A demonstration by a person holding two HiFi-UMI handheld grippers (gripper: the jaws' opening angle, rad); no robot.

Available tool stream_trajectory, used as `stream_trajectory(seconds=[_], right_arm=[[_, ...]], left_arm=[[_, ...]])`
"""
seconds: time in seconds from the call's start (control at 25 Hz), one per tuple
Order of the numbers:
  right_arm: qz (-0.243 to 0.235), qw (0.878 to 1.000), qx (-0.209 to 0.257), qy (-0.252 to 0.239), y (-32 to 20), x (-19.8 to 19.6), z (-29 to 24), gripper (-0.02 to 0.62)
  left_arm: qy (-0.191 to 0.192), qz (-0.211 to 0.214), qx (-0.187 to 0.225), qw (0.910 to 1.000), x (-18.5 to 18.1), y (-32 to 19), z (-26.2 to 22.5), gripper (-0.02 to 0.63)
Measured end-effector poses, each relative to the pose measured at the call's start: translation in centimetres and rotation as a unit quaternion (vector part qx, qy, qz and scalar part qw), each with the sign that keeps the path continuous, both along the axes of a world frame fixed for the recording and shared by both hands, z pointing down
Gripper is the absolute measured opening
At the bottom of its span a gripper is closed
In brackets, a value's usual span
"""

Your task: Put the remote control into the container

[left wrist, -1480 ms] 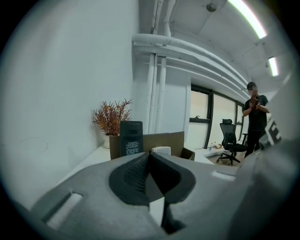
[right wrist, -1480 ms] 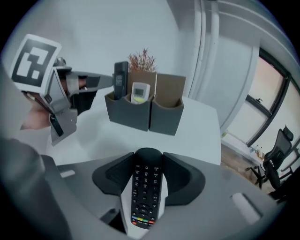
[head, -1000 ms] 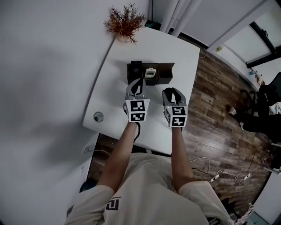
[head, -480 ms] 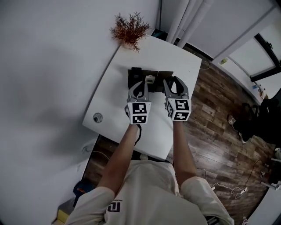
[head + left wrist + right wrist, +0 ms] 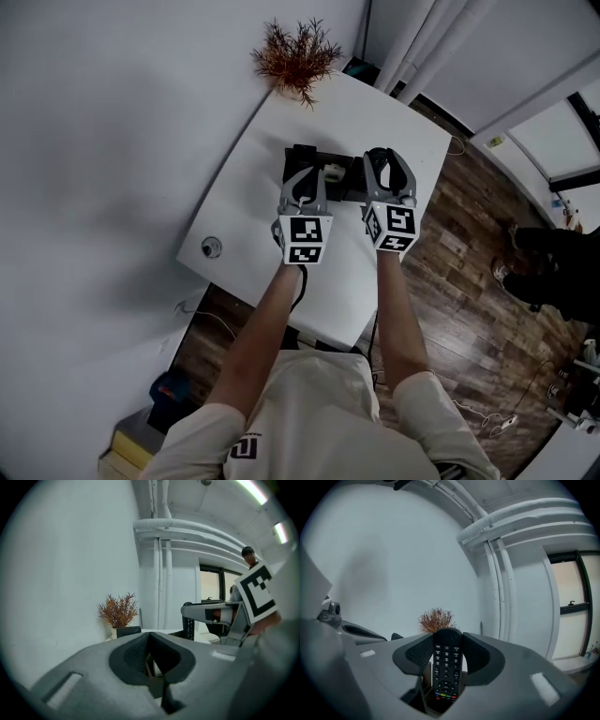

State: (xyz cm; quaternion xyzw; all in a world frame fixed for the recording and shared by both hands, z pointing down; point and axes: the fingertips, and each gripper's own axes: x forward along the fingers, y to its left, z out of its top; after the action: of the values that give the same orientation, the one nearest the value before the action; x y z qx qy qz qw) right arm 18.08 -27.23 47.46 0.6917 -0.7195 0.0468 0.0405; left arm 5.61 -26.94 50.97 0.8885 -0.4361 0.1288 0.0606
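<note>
Black and covered in buttons, the remote control (image 5: 446, 672) sits clamped between the jaws of our right gripper (image 5: 447, 641), its rounded end level with the jaw tips. In the head view we hold that gripper by the right end of the dark container (image 5: 349, 178) on the white table (image 5: 262, 197). Our left gripper (image 5: 150, 637) is closed on nothing, by the container's left end. A dried reddish plant (image 5: 300, 58) stands at the table's far corner.

Matt black plastic remote control (image 5: 446, 667); smooth white table (image 5: 246, 208); glossy wooden plank floor (image 5: 469, 267)
</note>
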Motion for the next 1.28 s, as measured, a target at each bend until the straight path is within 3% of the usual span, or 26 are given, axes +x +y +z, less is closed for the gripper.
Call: stream_trajectory(seconds=[0.24,0.52,1.0,1.04,1.08,1.12,1.28], right_arm=[[0.009,1.0,-0.018,-0.012,0.6,0.0,3.5,0.195],[0.015,0.997,-0.07,-0.031,1.4,-0.8,7.7,0.195],[0.018,0.995,-0.099,-0.01,2.0,-1.2,9.3,0.199],[0.016,0.994,-0.107,-0.008,2.0,-1.2,9.4,0.223],[0.013,0.993,-0.114,-0.009,2.0,-1.3,9.5,0.321],[0.011,0.993,-0.119,-0.01,2.0,-1.3,9.3,0.363],[0.01,0.993,-0.115,-0.005,2.2,-1.4,7.8,0.377]], left_arm=[[-0.011,-0.004,-0.005,0.9999,-0.2,-0.4,1.2,0.003],[-0.014,0.002,-0.006,0.9999,0.7,-0.5,1.0,0.003],[-0.019,0.01,0.005,0.9998,0.8,0.2,0.2,0.003],[-0.018,0.011,0.006,0.9998,0.7,0.3,0.1,0.003],[-0.017,0.012,0.008,0.9998,0.7,0.3,0.0,0.003],[-0.016,0.013,0.011,0.9997,0.8,0.3,-0.1,0.003],[-0.016,0.018,0.007,0.9997,0.9,0.6,0.0,0.003]])
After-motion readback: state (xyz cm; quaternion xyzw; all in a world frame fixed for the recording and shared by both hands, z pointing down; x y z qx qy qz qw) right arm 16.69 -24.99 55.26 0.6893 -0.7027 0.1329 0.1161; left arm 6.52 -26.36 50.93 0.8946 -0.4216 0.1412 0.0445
